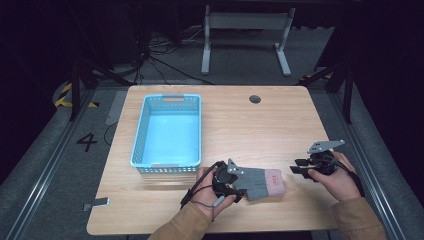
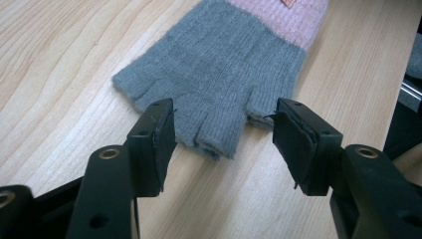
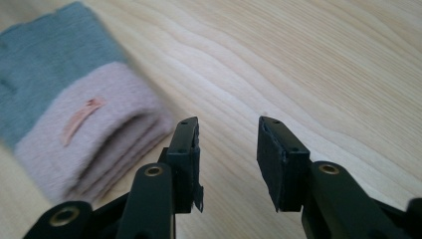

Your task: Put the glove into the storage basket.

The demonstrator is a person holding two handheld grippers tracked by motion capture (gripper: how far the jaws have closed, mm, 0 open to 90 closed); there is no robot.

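Grey knitted fingerless glove with pink cuff [image 2: 219, 74] lies lengthwise between the tools, finger stubs toward the spread-jawed left gripper [image 2: 224, 134], nearer than the empty, parted right gripper [image 3: 228, 149] by the cuff.

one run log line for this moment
left tongs: open, at glove finger end | right tongs: open, beside pink cuff | basket: empty | table: wood
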